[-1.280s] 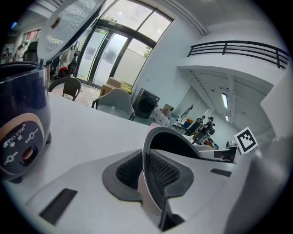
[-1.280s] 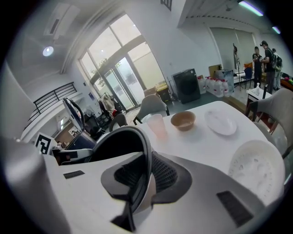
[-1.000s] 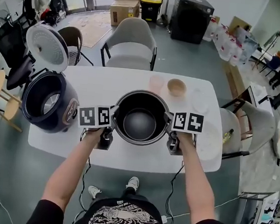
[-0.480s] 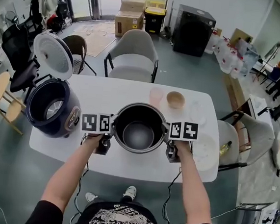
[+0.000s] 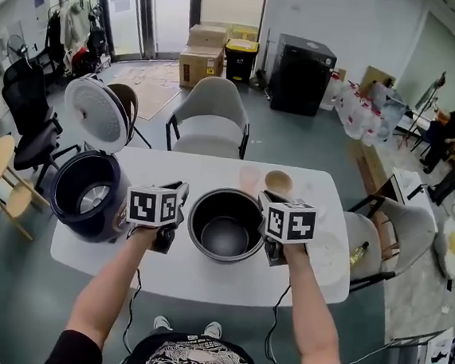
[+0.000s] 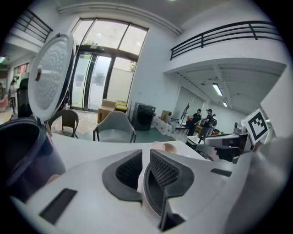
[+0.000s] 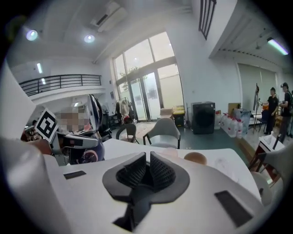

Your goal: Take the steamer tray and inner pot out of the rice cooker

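Centrally, inner pot (image 5: 226,225) on table (image 5: 202,275), rice cooker (image 5: 70,190) apart at left edge

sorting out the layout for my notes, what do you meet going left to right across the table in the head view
cooker → left claw → pot → right claw
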A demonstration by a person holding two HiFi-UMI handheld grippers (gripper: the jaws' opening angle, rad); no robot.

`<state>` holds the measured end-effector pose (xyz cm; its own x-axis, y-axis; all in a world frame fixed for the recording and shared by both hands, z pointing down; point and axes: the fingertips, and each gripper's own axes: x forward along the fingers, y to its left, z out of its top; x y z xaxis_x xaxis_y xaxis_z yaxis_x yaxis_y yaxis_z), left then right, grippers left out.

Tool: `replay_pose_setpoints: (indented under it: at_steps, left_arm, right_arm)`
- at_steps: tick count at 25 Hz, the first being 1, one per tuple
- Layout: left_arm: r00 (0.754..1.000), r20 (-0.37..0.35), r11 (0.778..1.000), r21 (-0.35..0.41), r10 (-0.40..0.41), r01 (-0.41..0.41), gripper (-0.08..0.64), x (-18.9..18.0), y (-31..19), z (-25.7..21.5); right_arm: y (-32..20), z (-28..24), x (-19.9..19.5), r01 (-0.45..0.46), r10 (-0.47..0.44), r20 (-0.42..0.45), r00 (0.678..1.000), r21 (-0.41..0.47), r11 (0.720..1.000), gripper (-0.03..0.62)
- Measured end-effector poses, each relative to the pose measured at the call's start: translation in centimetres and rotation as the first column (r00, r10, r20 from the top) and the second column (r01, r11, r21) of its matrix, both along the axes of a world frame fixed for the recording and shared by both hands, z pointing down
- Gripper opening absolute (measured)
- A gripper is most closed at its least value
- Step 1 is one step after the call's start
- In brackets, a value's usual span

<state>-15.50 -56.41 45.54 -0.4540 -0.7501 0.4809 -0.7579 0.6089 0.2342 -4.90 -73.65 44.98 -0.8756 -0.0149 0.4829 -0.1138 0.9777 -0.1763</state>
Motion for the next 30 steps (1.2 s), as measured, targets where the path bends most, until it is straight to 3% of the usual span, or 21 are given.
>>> replay_pose_setpoints:
  at_steps: [7,15,19,30]
  left_arm:
    - [0.979,0.19,0.997,0.006,0.069,-0.072,0.052,-1.0,3.3,-6.5]
    - [0.92,0.373,0.988,0.047,0.121,-0.149,0.039,-1.1,7.0,-12.3]
    - [0.907,0.404,0.987,0.047,0.122,-0.153,0.028,-1.3,9.1,-12.8]
    - [0.907,0.413,0.989,0.083,0.08,-0.125,0.014,-1.9,11.8,-12.9]
  right_arm:
    - [5.2,-8.1,-1.0,-0.026,0.01,0.164,0.986,0.094,0.995,0.018]
    - [9.6,-13.4,-0.4,-0.106,0.045,0.309,0.95,0.181,0.978,0.014]
    - [11.6,-14.7,-0.5,-0.12,0.054,0.357,0.933,0.165,0.979,0.014]
    - [13.7,-15.6,0.0,-0.141,0.042,0.412,0.91,0.214,0.967,0.012]
